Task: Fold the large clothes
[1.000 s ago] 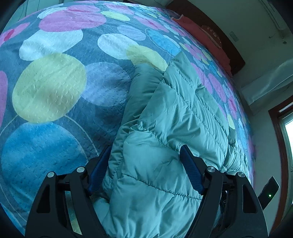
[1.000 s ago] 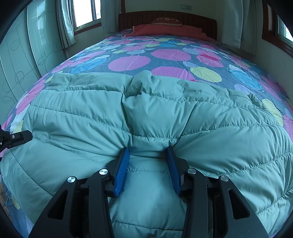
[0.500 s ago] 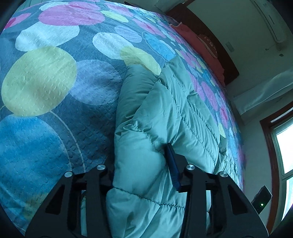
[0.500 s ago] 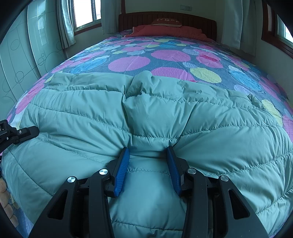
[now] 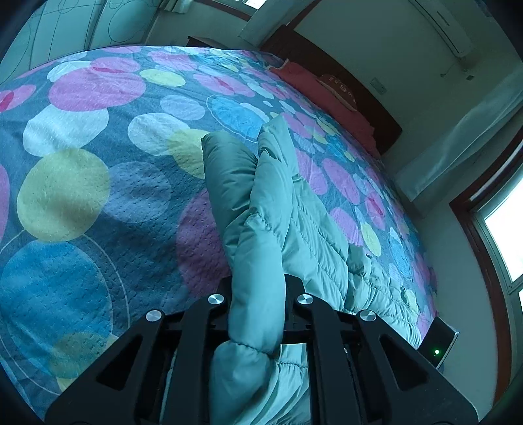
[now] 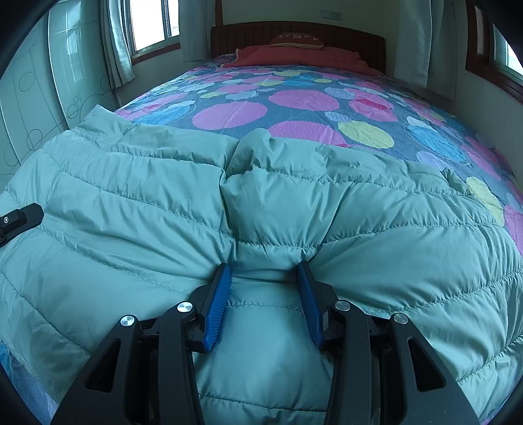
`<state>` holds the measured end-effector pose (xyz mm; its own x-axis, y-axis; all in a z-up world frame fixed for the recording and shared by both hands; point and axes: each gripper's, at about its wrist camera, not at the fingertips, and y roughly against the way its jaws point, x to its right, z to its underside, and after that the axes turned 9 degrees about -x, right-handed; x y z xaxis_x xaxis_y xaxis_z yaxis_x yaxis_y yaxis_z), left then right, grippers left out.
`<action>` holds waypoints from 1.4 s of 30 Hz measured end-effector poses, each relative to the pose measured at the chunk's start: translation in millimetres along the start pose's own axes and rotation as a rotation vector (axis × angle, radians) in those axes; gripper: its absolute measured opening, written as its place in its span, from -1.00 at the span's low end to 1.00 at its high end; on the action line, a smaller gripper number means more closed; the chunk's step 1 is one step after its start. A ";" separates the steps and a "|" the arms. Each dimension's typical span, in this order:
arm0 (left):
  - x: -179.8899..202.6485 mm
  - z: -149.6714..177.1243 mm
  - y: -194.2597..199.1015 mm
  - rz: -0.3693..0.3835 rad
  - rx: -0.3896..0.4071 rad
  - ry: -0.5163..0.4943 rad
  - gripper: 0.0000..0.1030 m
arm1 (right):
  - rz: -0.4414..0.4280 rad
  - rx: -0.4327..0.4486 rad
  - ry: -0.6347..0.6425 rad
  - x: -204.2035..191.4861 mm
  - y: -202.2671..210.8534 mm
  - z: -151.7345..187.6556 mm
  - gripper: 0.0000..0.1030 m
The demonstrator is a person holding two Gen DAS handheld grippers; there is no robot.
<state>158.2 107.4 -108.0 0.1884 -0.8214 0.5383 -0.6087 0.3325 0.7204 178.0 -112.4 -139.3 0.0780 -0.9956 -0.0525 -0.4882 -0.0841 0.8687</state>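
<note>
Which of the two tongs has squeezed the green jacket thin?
The left tongs: they are closing on a narrow ridge of the green jacket. The right tongs stand wider, around a broad bulge.

Inventory by count:
- 1 quilted green jacket (image 6: 343,212)
- 1 bed (image 6: 304,98) with 1 circle-patterned bedspread (image 5: 81,196)
- 1 dark wooden headboard (image 6: 353,42)
- 1 red blanket (image 6: 294,54) at the head of the bed, 1 red cushion (image 6: 295,37) on it
- 2 tools: 1 left tool (image 5: 258,294), 1 right tool (image 6: 263,278)
- 2 windows in the right wrist view, each with curtains
- 1 wall air conditioner (image 5: 441,29)
</note>
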 end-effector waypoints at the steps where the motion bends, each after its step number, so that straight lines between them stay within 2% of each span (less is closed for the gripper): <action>1: 2.5 0.5 1.1 0.001 0.003 -0.008 -0.78 | -0.001 0.000 0.000 -0.7 0.1 1.4 -0.17; 8: 16.3 2.2 6.2 -0.010 0.014 -0.041 -0.79 | -0.015 0.004 -0.025 7.9 7.8 -2.8 -0.15; 11: 24.8 3.8 9.8 -0.010 0.018 -0.058 -0.79 | -0.025 0.022 -0.063 19.2 19.6 -1.3 -0.01; 13: 32.7 5.4 12.9 -0.007 0.024 -0.074 -0.79 | -0.025 0.039 -0.080 28.0 29.9 1.9 0.01; 19: 75.2 13.5 24.3 0.012 0.052 -0.160 -0.79 | -0.008 0.084 -0.142 71.3 63.1 14.2 0.01; 25: 134.2 30.6 21.9 0.039 0.056 -0.282 -0.79 | 0.040 0.104 -0.245 134.4 88.6 34.5 0.01; 29: 172.2 46.9 7.4 0.052 0.026 -0.356 -0.78 | 0.072 0.104 -0.319 175.8 97.5 49.3 0.01; 35: 221.4 85.0 -34.9 0.035 -0.064 -0.453 -0.79 | 0.103 0.086 -0.392 226.6 102.9 70.4 0.01; 42: 243.1 126.0 -80.7 -0.026 -0.159 -0.517 -0.79 | 0.122 0.055 -0.440 267.6 102.6 87.1 0.01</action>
<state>156.1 -177.5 -90.3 -0.2265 -0.9380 0.2625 -0.4770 0.3418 0.8097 73.1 -391.1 -107.2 -0.3537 -0.9205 -0.1659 -0.5175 0.0449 0.8545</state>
